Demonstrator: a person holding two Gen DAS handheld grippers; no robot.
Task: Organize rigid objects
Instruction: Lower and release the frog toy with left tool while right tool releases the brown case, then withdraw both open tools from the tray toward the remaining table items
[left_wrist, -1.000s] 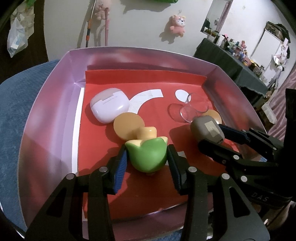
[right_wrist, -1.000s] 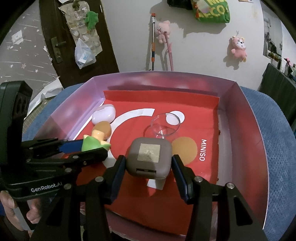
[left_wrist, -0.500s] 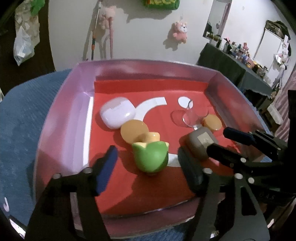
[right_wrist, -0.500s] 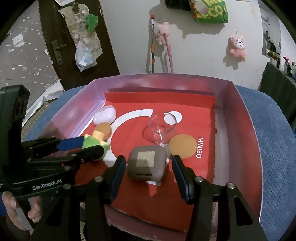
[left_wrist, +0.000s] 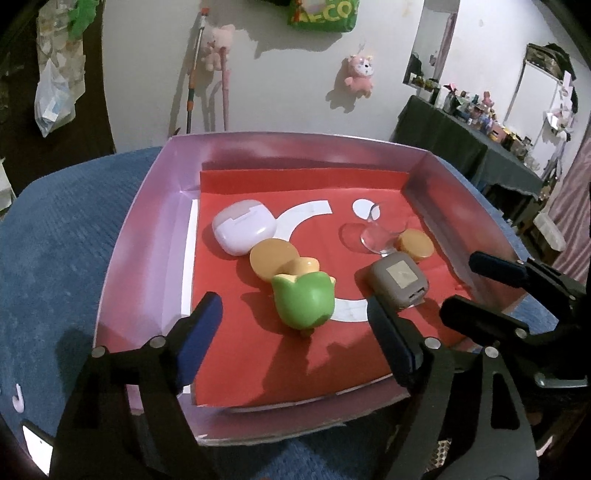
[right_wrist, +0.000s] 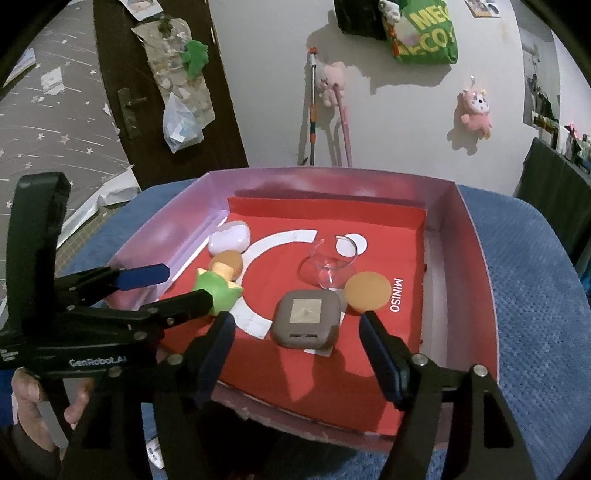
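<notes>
A shallow pink box (left_wrist: 140, 236) (right_wrist: 476, 236) with a red liner holds the objects. A green-and-yellow figurine (left_wrist: 301, 301) (right_wrist: 218, 291) lies in it next to a lilac earbud case (left_wrist: 243, 230) (right_wrist: 229, 236). A grey square case (left_wrist: 399, 278) (right_wrist: 304, 325) lies near a clear glass cup (left_wrist: 376, 236) (right_wrist: 332, 264) on its side and an orange disc (left_wrist: 413, 243) (right_wrist: 367, 291). My left gripper (left_wrist: 295, 350) is open and empty, just short of the figurine. My right gripper (right_wrist: 299, 356) is open and empty, just short of the grey case.
The box sits on a blue cushioned surface (left_wrist: 55, 258) (right_wrist: 535, 295). A dark door (right_wrist: 155, 92) and white wall with hanging plush toys (right_wrist: 476, 110) stand behind. A cluttered dark table (left_wrist: 461, 147) is at the right.
Both grippers have opened and pulled back toward the box's near edge. The green figurine and the grey case were let go and now lie on the red liner.
</notes>
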